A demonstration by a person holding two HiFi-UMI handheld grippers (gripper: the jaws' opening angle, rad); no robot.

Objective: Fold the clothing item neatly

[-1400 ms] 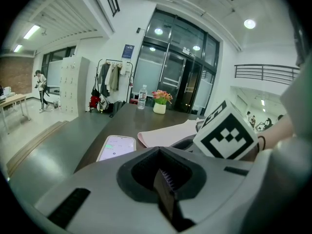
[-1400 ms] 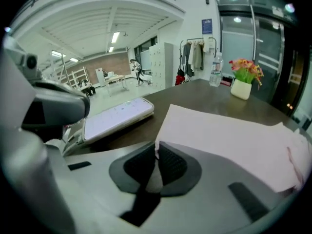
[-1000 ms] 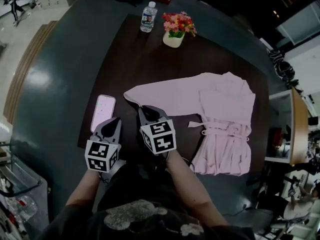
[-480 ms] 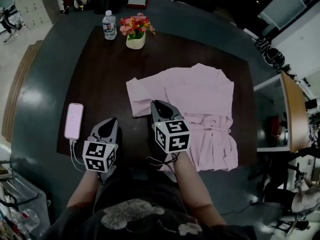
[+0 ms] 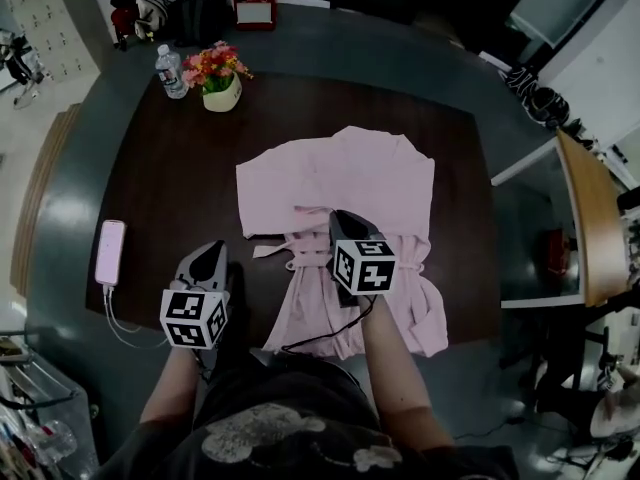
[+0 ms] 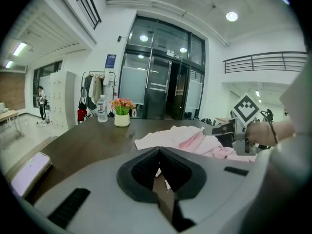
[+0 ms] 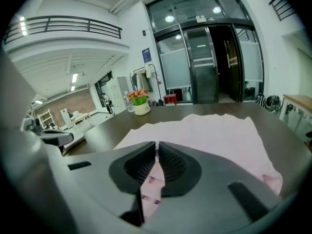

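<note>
A pale pink robe (image 5: 370, 173) lies spread on the dark table (image 5: 165, 178), its left sleeve folded over the body. My right gripper (image 5: 343, 220) rests over the robe's middle, above the waist belt (image 5: 300, 258). Its jaws are shut on the pink sleeve fabric, which shows under the closed pads in the right gripper view (image 7: 157, 144). My left gripper (image 5: 209, 256) hovers over bare table, left of the belt's loose end, shut with nothing held. In the left gripper view (image 6: 158, 151), the robe (image 6: 195, 143) lies ahead to the right.
A phone (image 5: 110, 253) with a cable lies near the table's left edge. A flower pot (image 5: 218, 80) and a water bottle (image 5: 170, 71) stand at the far left corner. A wooden desk (image 5: 590, 218) stands off to the right.
Both grippers moved to the right along the table. The right one carried the sleeve end from the left side across onto the robe's body.
</note>
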